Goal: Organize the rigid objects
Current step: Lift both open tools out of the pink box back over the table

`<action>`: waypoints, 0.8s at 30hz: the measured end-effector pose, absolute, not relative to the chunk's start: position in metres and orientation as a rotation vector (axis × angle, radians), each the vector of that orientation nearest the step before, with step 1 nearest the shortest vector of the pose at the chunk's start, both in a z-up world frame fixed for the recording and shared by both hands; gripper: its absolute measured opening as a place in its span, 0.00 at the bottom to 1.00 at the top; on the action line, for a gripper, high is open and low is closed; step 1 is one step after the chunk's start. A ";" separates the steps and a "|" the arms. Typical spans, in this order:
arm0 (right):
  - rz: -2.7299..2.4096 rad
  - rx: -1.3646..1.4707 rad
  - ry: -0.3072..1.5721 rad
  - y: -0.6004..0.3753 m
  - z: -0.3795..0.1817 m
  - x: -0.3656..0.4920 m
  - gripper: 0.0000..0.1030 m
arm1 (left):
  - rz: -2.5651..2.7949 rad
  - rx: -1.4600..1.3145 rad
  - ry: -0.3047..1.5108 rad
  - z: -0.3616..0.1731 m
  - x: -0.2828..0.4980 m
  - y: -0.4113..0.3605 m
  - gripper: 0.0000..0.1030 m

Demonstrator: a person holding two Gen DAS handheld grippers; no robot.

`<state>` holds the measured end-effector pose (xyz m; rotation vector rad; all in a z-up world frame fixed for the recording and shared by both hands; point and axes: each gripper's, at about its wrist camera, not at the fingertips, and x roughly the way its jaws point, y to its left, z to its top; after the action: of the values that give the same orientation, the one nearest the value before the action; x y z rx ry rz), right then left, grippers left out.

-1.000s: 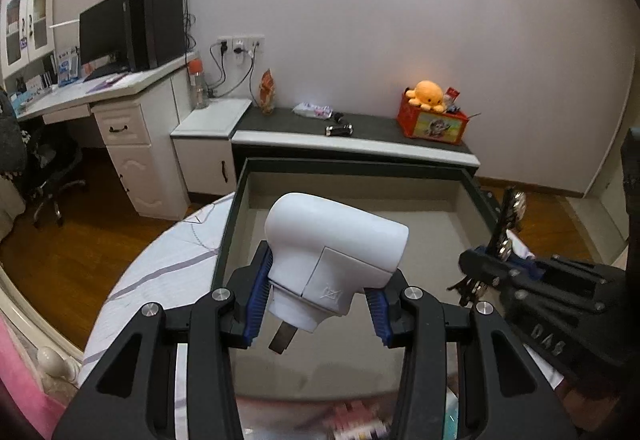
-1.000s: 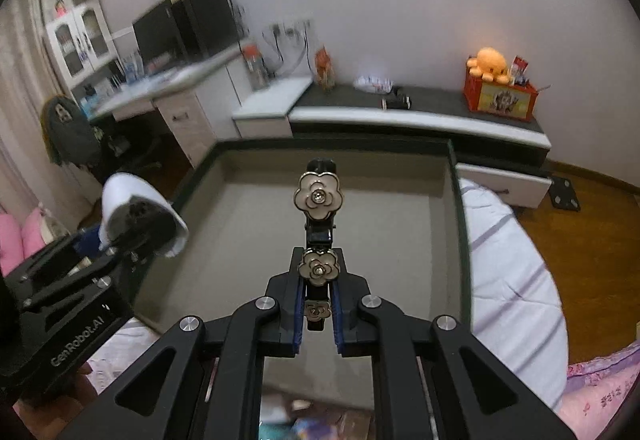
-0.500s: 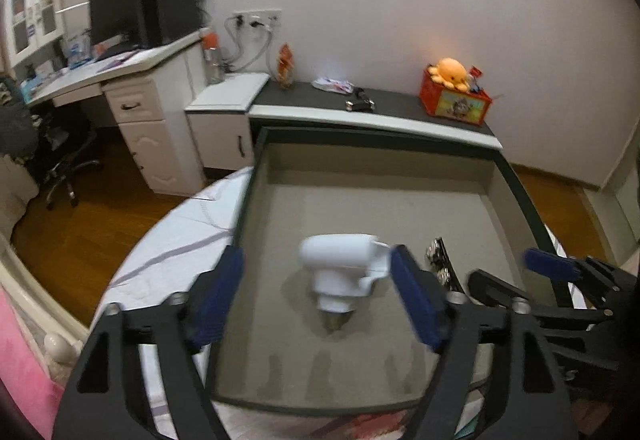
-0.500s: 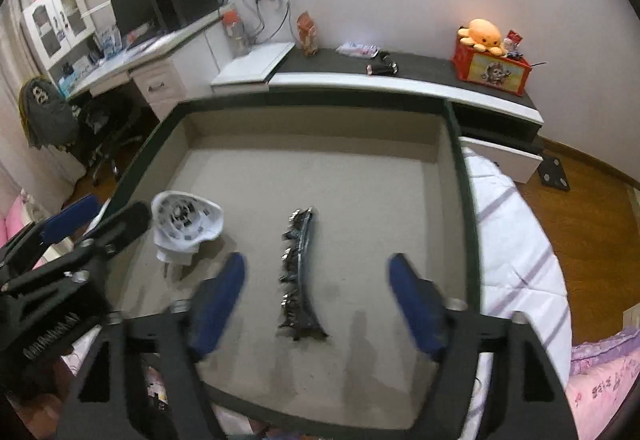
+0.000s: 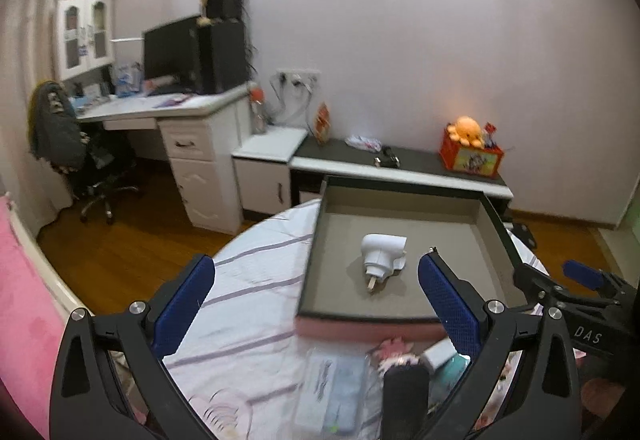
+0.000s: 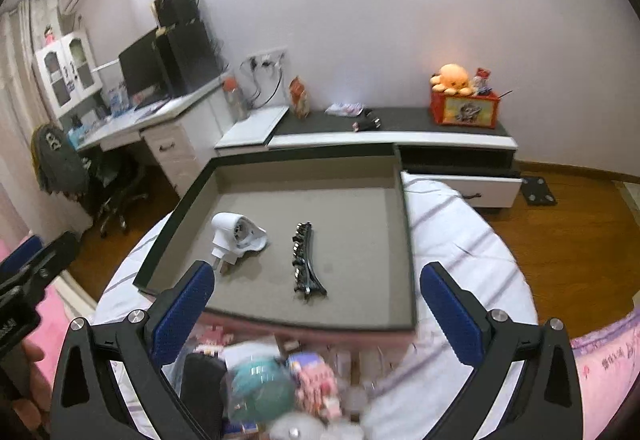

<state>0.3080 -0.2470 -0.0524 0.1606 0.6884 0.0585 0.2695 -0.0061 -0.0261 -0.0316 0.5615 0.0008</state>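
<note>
A white plug adapter (image 5: pixel 382 254) lies in the grey tray (image 5: pixel 400 188); it also shows in the right wrist view (image 6: pixel 236 236). A dark hair clip (image 6: pixel 304 264) lies beside it, right of the adapter, in the tray (image 6: pixel 304 156). My left gripper (image 5: pixel 316 300) is open and empty, pulled back in front of the tray. My right gripper (image 6: pixel 316 304) is open and empty, also back from the tray's near edge. The right gripper shows at the right of the left wrist view (image 5: pixel 576 280).
A pile of small items lies on the striped cloth in front of the tray: a teal round object (image 6: pixel 260 392), pink toys (image 6: pixel 320 380), a black object (image 5: pixel 404 396), a clear packet (image 5: pixel 336 392). A desk, chair and low cabinet stand behind.
Both grippers let go: the adapter and the hair clip now lie in the tray. Both grippers have opened wide and drawn back toward the pile in front.
</note>
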 end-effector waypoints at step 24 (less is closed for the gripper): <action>0.020 0.086 0.601 -0.223 -0.061 0.174 1.00 | 0.057 -0.047 0.472 -0.015 0.116 0.014 1.00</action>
<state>0.1741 -0.2228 -0.0612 0.0856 0.6014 0.0198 0.1159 0.0137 -0.0150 -0.0471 0.4720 0.0575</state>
